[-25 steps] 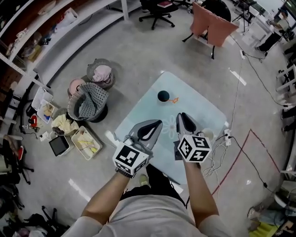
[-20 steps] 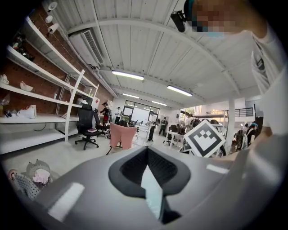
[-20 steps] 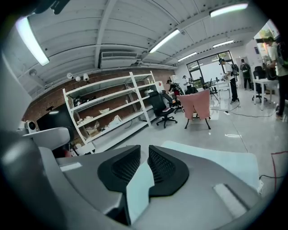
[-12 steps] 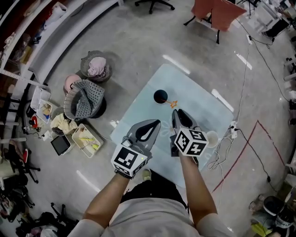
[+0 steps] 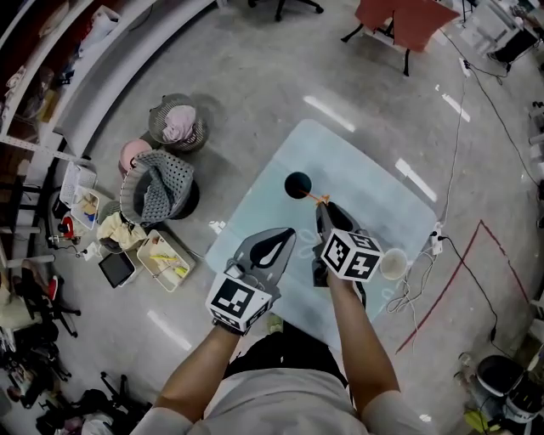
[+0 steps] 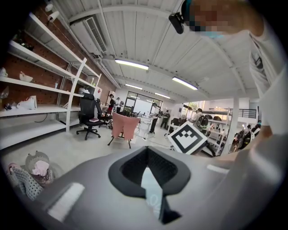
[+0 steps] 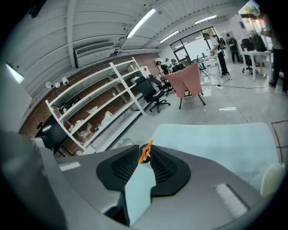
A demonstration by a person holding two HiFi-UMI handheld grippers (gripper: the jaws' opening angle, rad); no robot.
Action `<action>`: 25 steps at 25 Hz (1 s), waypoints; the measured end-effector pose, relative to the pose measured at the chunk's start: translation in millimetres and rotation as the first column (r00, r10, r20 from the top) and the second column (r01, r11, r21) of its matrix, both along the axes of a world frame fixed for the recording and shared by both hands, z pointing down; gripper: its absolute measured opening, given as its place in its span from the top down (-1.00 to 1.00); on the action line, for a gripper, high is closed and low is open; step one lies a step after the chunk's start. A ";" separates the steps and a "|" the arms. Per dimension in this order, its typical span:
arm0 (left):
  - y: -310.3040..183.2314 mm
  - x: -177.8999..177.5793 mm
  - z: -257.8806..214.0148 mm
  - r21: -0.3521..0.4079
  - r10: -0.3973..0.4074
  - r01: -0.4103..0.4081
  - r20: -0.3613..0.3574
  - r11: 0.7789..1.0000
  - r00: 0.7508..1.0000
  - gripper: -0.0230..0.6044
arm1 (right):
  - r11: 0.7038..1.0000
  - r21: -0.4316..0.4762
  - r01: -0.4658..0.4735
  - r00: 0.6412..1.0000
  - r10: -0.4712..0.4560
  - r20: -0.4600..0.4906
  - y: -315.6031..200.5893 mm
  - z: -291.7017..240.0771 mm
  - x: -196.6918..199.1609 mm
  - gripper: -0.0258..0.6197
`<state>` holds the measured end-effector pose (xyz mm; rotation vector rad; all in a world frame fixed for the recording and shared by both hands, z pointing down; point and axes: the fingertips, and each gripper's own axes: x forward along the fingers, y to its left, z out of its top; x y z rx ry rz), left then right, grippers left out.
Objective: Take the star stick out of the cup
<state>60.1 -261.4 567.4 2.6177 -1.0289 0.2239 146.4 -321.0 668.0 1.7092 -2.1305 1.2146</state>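
Note:
A dark round cup stands on the pale blue table. An orange star stick leans out of it toward me. My right gripper points at the cup, its jaws a narrow gap apart. In the right gripper view the star sits right at the gap between the tips, with the cup dark behind it; whether the pads touch it I cannot tell. My left gripper hovers shut and empty over the table's near left part, its jaw tips meeting in its own view.
A white round cup sits near the table's right edge. Cables and a power strip lie on the floor at right. Baskets of cloth and a tray of items stand left of the table. A red chair is beyond.
My right gripper has moved forward toward the cup, so the star now sits at its tips. The left gripper stays beside it, still shut.

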 end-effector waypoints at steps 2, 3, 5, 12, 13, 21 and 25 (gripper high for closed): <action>-1.3 0.7 1.5 -0.007 -0.002 0.002 0.004 1.000 1.000 0.91 | 1.000 -0.019 -0.010 1.000 0.010 -0.002 -2.7 3.3 2.5 0.72; -2.1 1.0 2.0 -0.010 -0.004 0.004 0.005 1.000 1.000 0.91 | 0.999 -0.030 -0.015 1.000 0.014 -0.009 -3.7 4.6 4.5 0.73; -3.7 1.6 1.8 -0.014 -0.009 0.009 0.007 1.000 1.000 0.91 | 0.999 -0.040 -0.019 1.000 0.018 -0.022 -5.0 5.0 8.8 0.74; -1.6 -13.9 -3.5 0.004 -0.020 0.020 0.003 1.000 1.000 0.91 | 1.000 -0.009 -0.022 0.997 0.022 -0.078 -3.3 -9.8 6.2 0.83; -0.4 -13.9 -6.0 0.007 -0.020 0.020 0.000 1.000 1.000 0.91 | 1.000 0.002 -0.022 0.996 0.022 -0.087 -1.9 -15.9 7.2 0.83; 25.7 -21.5 -30.2 0.036 0.004 -0.003 -0.017 0.999 1.000 0.91 | 0.993 0.115 -0.022 0.994 0.035 -0.106 32.1 -82.1 6.9 0.83; 36.0 -29.0 -45.7 0.041 0.003 -0.002 -0.025 0.999 1.000 0.91 | 0.985 0.170 -0.024 0.995 0.041 -0.093 52.5 -117.1 4.5 0.83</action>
